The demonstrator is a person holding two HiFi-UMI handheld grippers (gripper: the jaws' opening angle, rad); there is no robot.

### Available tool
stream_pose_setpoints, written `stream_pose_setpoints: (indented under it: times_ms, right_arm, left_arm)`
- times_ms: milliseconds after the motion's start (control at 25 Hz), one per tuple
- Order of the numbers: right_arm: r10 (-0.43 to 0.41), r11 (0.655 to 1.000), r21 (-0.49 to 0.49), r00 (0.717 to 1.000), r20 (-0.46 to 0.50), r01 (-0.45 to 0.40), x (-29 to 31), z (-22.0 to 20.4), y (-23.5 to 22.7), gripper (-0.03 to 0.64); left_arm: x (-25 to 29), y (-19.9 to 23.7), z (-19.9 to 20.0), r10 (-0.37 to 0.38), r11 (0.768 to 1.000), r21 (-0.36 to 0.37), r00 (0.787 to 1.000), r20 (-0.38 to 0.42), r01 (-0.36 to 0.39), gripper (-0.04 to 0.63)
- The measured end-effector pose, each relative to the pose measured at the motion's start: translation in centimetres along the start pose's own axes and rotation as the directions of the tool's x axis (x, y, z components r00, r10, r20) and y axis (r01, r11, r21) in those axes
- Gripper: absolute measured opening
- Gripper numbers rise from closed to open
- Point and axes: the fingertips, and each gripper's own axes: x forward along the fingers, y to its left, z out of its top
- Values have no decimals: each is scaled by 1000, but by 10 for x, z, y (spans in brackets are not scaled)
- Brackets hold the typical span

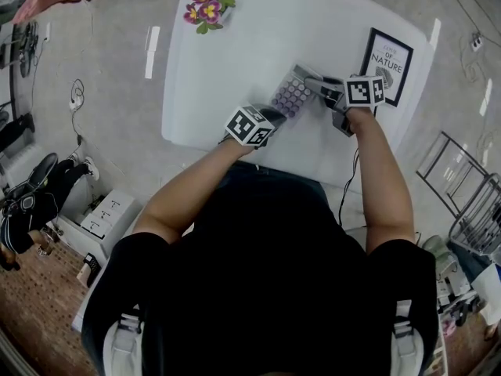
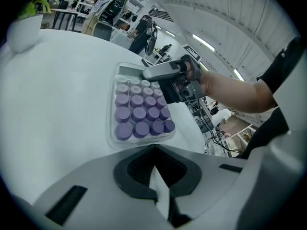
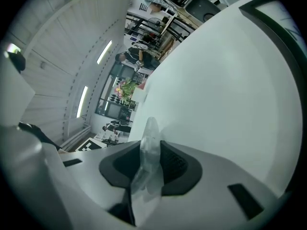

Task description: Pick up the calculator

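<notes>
Right tool [image 3: 147,174] is clamped on the clear rim of the transparent calculator with round purple keys [image 1: 291,94], which lies on the white worktop [image 1: 250,37]. Left tool [image 2: 156,178], jaws together and empty, has the calculator just ahead of it.

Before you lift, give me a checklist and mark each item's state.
1. Grip made: ok. The right claw is shut on the calculator, with its clear edge between the pads.
2. Grip placement: not ok, probably. It holds one end only, by the display, so the key end may sag.
3. Grip firmness: cannot tell.
4. Other claw clear: ok. The left claw is shut and empty, just short of the key end.
5. Neighbours clear: ok. The picture frame and flower pot stand apart from it on the table.
</notes>
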Motion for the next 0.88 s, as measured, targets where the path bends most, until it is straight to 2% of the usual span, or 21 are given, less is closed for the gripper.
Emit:
stream_pose_setpoints:
  times_ms: [440,880]
  right_arm:
    - [-16,1000,-20,999,51,17,-5,3,12,114]
    - [-74,995,-53,988,134,82,-26,2,19,114]
  left_arm:
    - [-3,-3,2,-26,1000,-9,1000,16,26,18]
    - [-4,-7,-1,-54,998,44,998,-12,55,18]
